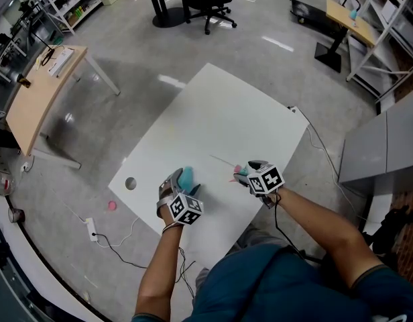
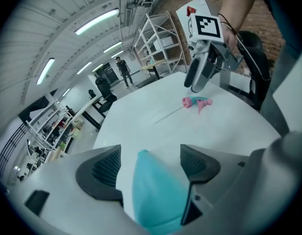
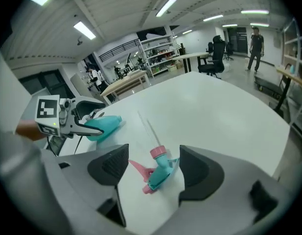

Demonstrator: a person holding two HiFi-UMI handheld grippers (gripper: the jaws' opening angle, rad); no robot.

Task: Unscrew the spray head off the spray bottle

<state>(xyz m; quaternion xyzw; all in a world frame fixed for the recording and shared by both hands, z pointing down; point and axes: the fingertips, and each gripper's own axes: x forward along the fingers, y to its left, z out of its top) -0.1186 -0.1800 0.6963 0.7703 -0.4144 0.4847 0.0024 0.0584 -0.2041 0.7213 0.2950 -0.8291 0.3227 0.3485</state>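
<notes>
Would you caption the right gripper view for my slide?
Spray head lies on the table inside the open right gripper.

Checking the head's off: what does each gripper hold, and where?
Left gripper: teal bottle, by its body. Right gripper: nothing; spray head lies free between its open jaws.

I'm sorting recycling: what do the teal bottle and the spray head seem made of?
Spray bottle: likely plastic, smooth, evenly teal with a soft sheen. Spray head: moulded plastic by its look, pink and teal pieces; its thin dip tube seems clear plastic.
</notes>
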